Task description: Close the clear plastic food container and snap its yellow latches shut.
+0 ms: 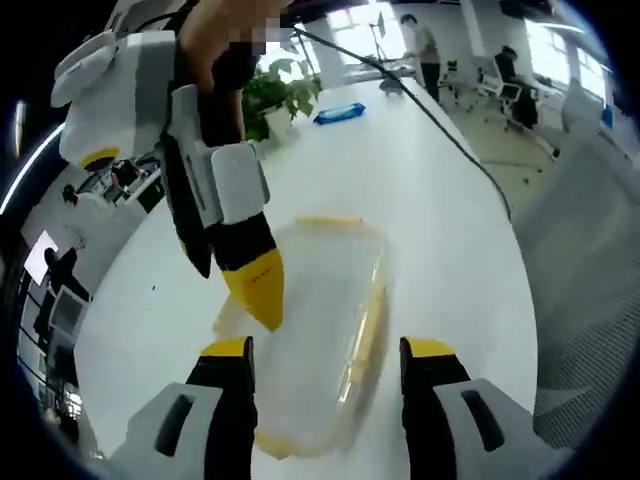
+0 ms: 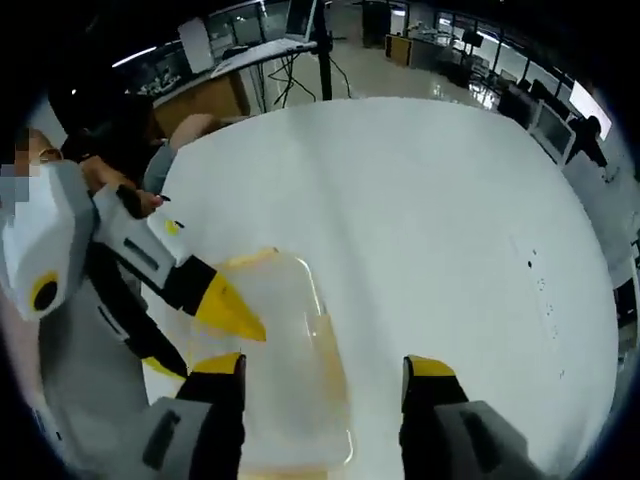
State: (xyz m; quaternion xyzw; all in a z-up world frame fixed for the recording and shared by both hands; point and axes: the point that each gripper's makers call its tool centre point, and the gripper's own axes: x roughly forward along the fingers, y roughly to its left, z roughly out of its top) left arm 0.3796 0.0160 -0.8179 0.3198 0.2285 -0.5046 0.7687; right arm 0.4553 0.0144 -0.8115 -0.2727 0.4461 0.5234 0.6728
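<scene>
A: Identify the work surface.
B: A white table (image 1: 420, 170); a potted plant (image 1: 280, 95) and a blue pack (image 1: 338, 113) stand at its far end.
A: Surroundings?
B: Bright windows (image 1: 350, 15), desks with monitors (image 2: 550, 120), a tripod stand (image 2: 322, 45) on a glossy floor (image 2: 385, 70).

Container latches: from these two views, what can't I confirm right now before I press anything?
- Latch state: the container is motion-blurred in the left gripper view, so snapped or loose cannot be told.
- Near end of the container: cut off by the bottom edge and the right gripper in the right gripper view.
- One side: covered by the right gripper crossing the left gripper view.
- Blue object far up the table: too small to identify.
</scene>
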